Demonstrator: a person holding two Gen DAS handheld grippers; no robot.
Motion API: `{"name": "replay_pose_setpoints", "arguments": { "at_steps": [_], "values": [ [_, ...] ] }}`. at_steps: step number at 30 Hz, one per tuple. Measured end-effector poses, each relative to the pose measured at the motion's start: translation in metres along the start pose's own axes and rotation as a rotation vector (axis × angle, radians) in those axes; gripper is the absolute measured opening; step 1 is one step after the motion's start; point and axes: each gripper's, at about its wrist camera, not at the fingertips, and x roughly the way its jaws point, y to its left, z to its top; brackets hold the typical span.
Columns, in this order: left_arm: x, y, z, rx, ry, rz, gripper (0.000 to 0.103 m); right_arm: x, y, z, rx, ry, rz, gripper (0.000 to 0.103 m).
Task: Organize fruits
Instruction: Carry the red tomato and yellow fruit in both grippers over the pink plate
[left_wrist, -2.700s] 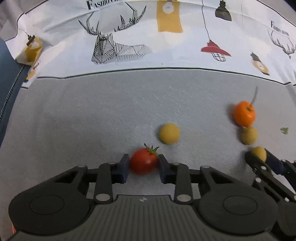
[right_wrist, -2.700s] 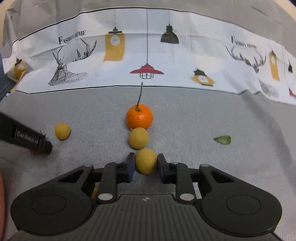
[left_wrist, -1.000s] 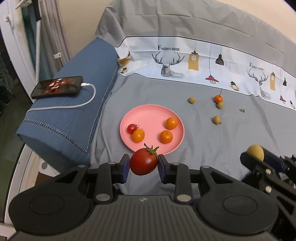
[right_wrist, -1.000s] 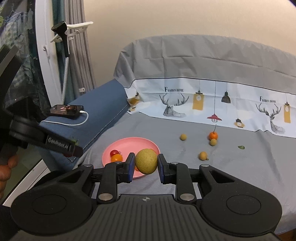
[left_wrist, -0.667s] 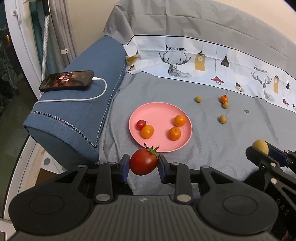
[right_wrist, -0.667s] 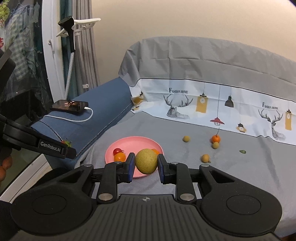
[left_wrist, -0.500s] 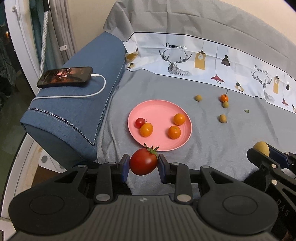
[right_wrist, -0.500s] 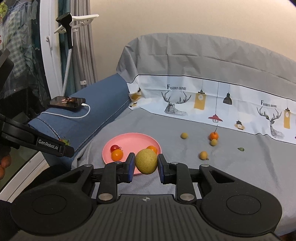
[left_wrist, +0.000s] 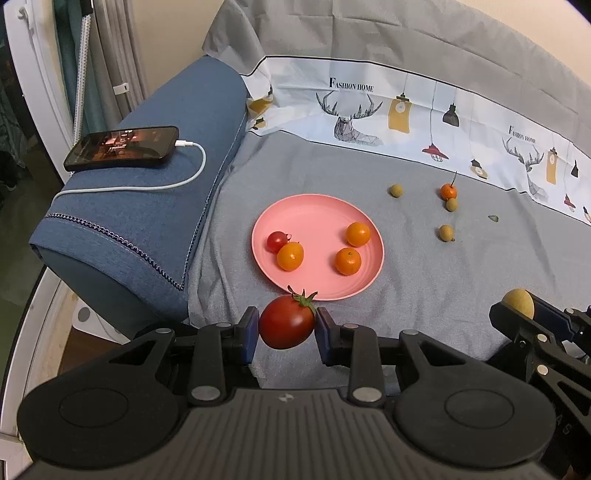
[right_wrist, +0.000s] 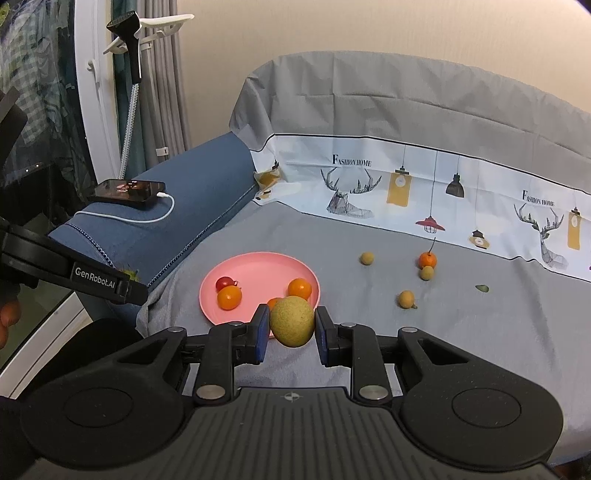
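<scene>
Above the near edge of the grey sheet (left_wrist: 424, 288), the left gripper (left_wrist: 287, 328) clamps a red tomato (left_wrist: 286, 326) and the right gripper (right_wrist: 291, 325) a yellow-green fruit (right_wrist: 291, 320), the pink plate (left_wrist: 317, 218) of three oranges and a cherry tomato (left_wrist: 276, 240) beyond, a charging phone (left_wrist: 122, 147) farther left.

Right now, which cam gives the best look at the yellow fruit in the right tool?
Right wrist: the yellow fruit sits centred and close between the right tool pads, whole outline visible. Left wrist shows it only small at the right edge, partly hidden by that tool.
</scene>
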Motion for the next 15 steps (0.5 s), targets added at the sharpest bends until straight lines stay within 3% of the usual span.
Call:
{"name": "replay_pose_setpoints", "arguments": {
  "at_steps": [15],
  "values": [
    [0.025,0.008,0.013,-0.020,0.042,0.002,0.036,0.030,-0.002,0.003,-0.011,0.052,-0.008,0.027]
  ]
}}
